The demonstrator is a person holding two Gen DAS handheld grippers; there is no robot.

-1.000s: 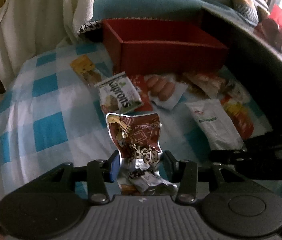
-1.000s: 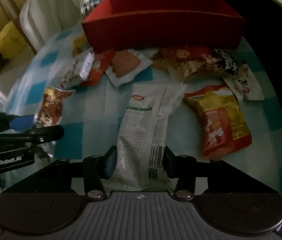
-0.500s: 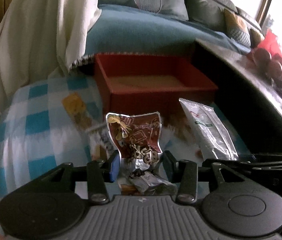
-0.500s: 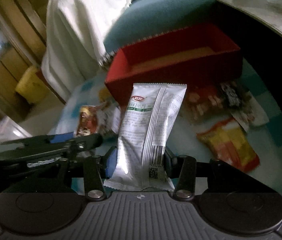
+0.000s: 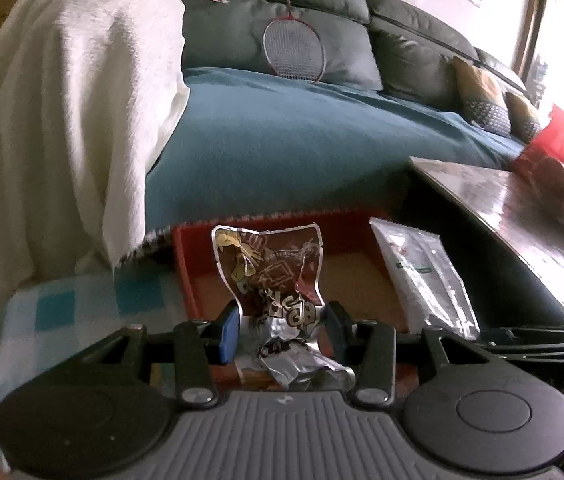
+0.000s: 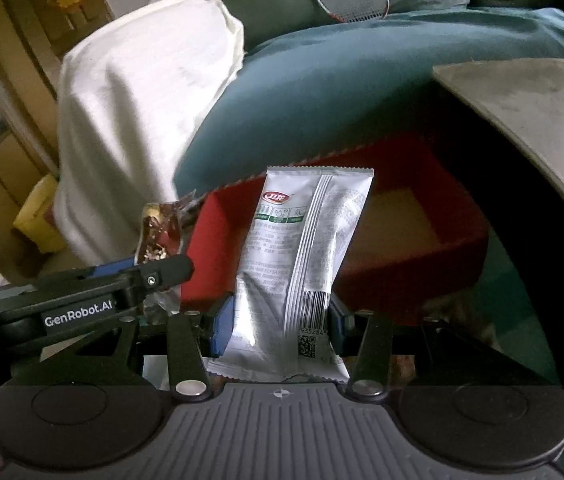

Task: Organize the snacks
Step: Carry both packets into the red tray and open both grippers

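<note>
My left gripper (image 5: pixel 282 330) is shut on a crumpled brown and silver snack packet (image 5: pixel 273 276) and holds it upright in front of the red box (image 5: pixel 189 280). My right gripper (image 6: pixel 277 320) is shut on a white snack packet (image 6: pixel 302 256) with a barcode, upright before the red box (image 6: pixel 414 256). The white packet also shows in the left wrist view (image 5: pixel 426 276), at the right. The left gripper and its brown packet (image 6: pixel 159 236) show at the left of the right wrist view. The box's tan floor shows no snacks.
A blue-and-white checked cloth (image 5: pixel 81 300) covers the surface under the box. A teal blanket (image 5: pixel 282 136) and a white towel (image 5: pixel 73 100) lie behind it. A dark table edge (image 5: pixel 522 216) stands at the right. A badminton racket (image 5: pixel 294 52) leans on sofa cushions.
Both grippers have lifted their packets off the cloth and moved toward the red box. The loose snacks on the cloth have dropped out of view.
</note>
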